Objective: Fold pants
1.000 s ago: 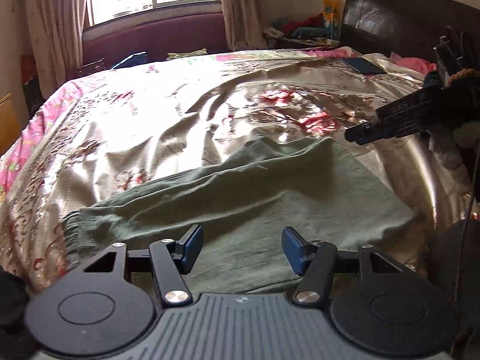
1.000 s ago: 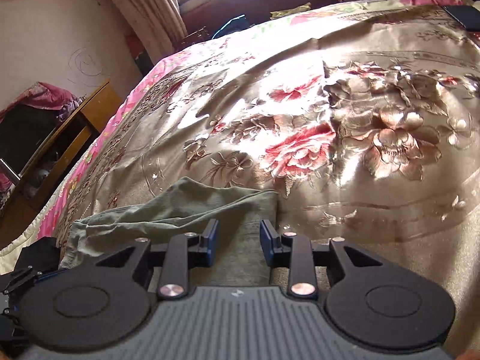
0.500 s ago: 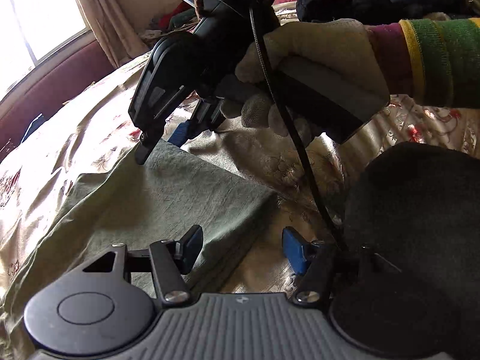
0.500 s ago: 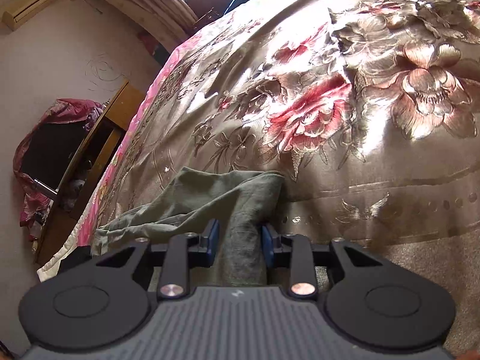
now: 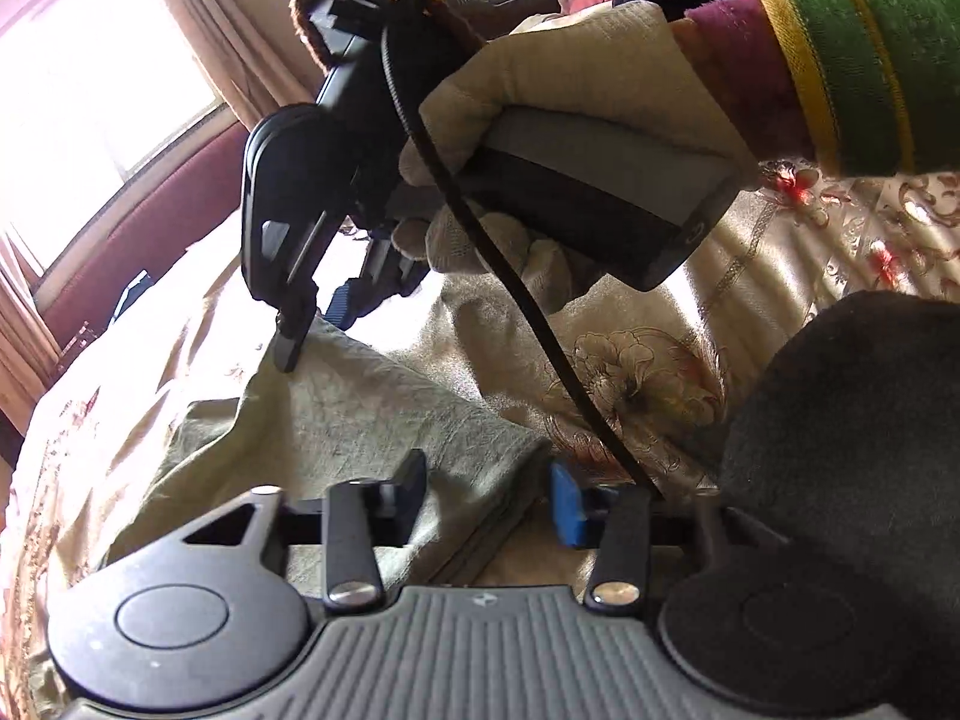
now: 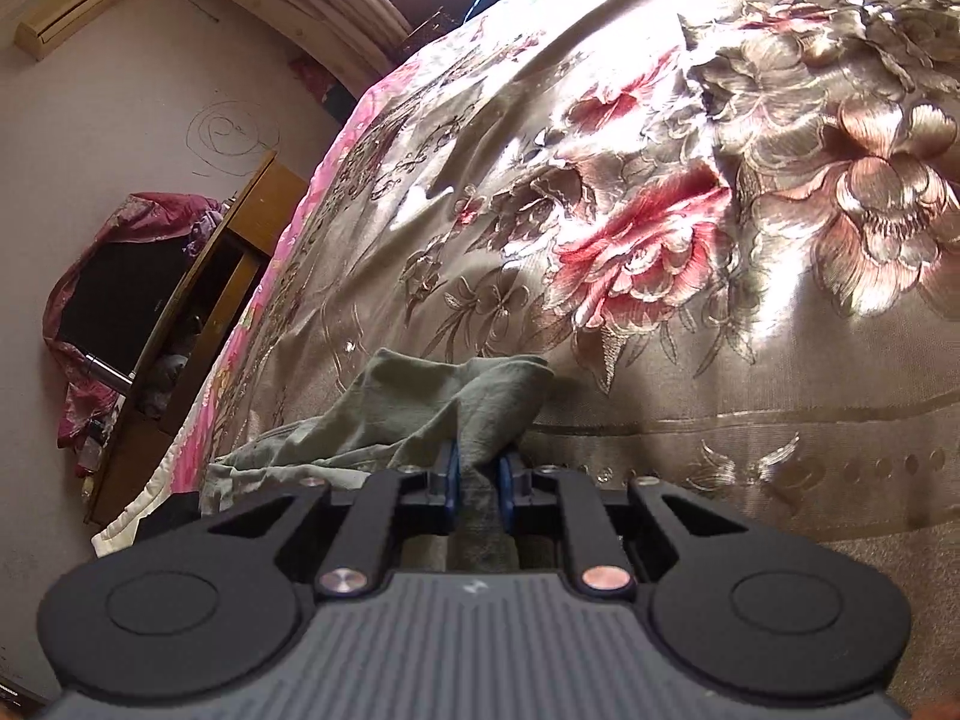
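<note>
The olive-green pants (image 5: 360,426) lie on the floral bedspread (image 5: 648,372). My left gripper (image 5: 489,495) is open, its jaws astride the near corner edge of the pants. In the right wrist view my right gripper (image 6: 478,474) is shut on a bunched fold of the pants (image 6: 456,402), which rises a little off the bed. The right gripper also shows in the left wrist view (image 5: 312,330), held by a gloved hand (image 5: 540,120) at the far corner of the pants.
The shiny bedspread (image 6: 690,228) spreads far ahead. A wooden cabinet with a TV (image 6: 180,300) stands left of the bed. A window with curtains (image 5: 90,90) is at the back. A dark rounded object (image 5: 852,450) sits low at the right.
My right gripper has closed on the pants fold and lifted it slightly. My left gripper swung right and down to the near corner of the pants, still open.
</note>
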Demonstrator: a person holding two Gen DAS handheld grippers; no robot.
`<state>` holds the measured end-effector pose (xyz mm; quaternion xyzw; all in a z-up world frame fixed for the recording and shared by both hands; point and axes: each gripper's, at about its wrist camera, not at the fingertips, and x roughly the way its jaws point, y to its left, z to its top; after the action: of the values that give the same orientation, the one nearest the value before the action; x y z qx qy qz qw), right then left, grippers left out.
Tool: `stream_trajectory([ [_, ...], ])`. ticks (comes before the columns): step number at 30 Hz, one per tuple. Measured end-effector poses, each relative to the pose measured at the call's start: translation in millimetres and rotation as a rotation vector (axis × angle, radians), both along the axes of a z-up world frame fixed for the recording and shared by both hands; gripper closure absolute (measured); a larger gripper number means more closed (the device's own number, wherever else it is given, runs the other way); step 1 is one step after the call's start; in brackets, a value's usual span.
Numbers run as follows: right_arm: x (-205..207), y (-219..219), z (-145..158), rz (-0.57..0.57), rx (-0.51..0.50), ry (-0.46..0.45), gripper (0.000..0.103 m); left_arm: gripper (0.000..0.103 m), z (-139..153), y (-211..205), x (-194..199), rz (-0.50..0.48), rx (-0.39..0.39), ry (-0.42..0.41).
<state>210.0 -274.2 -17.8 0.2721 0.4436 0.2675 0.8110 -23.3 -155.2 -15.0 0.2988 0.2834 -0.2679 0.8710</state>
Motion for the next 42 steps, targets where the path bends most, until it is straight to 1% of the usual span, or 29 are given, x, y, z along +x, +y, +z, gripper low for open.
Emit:
stream_trajectory([
  [1, -0.2, -3.1, -0.1, -0.009, 0.008, 0.002, 0.093, 0.074, 0.8, 2.3, 6.0, 0.015, -0.015, 0.021],
  [3, 0.7, -6.3, -1.9, -0.015, 0.029, 0.008, 0.093, 0.076, 4.6, 7.7, 12.5, 0.035, -0.057, 0.045],
  [4, 2.6, -6.5, -4.3, -0.02, 0.04, 0.021, 0.089, 0.077, 8.1, 10.8, 15.1, 0.047, -0.084, 0.061],
  [6, 8.0, -3.6, -10.5, -0.007, 0.057, 0.053, 0.088, 0.079, 13.2, 15.0, 19.8, 0.068, -0.135, 0.09],
  [7, 9.6, -2.1, -12.8, -0.015, 0.065, 0.063, 0.086, 0.079, 14.6, 16.2, 20.9, 0.073, -0.151, 0.098],
  [9, 9.4, -1.7, -13.6, -0.045, 0.057, 0.059, 0.086, 0.08, 16.0, 18.1, 23.1, 0.077, -0.174, 0.11],
  [11, 7.3, -4.6, -10.2, -0.067, 0.068, 0.056, 0.095, 0.08, 18.3, 22.7, 24.6, 0.084, -0.207, 0.12],
  [15, -3.6, -15.8, 6.8, -0.11, 0.06, 0.041, 0.096, 0.08, 33.2, 41.9, 30.8, 0.109, -0.358, 0.182],
  [18, -6.9, -13.9, 26.3, -0.13, 0.013, 0.026, 0.097, 0.08, 47.6, 61.4, 30.5, 0.124, -0.473, 0.194],
  [21, -4.3, -1.3, 46.8, -0.127, -0.013, 0.011, 0.097, 0.08, 60.8, 89.4, 28.8, 0.155, -0.585, 0.193],
  [24, 2.3, 27.3, 71.8, -0.099, -0.064, -0.022, 0.097, 0.08, 72.9, 126.8, 25.9, 0.198, -0.681, 0.164],
  [28, 9.3, 76.4, 98.8, -0.035, -0.099, -0.06, 0.097, 0.081, 81.3, 182.6, 18.5, 0.299, -0.791, 0.123],
  [31, 11.8, 124.8, 113.4, 0.04, -0.103, -0.095, 0.097, 0.082, 81.5, 229.0, 11.4, 0.404, -0.862, 0.095],
  [33, 14.6, 166.8, 120.9, 0.105, -0.125, -0.114, 0.097, 0.082, 79.9, 253.7, 7.1, 0.459, -0.891, 0.078],
  [37, 21.7, 234.3, 117.2, 0.2, -0.17, -0.118, 0.097, 0.083, 70.4, 305.8, -5.7, 0.583, -0.924, 0.038],
  [40, 21.7, 286.4, 103.4, 0.282, -0.229, -0.113, 0.097, 0.083, 57.1, 334.6, -13.1, 0.652, -0.959, 0.054],
  [42, 18.3, 311.9, 93.8, 0.326, -0.26, -0.108, 0.097, 0.083, 48.4, 344.9, -17.4, 0.683, -0.951, 0.058],
])
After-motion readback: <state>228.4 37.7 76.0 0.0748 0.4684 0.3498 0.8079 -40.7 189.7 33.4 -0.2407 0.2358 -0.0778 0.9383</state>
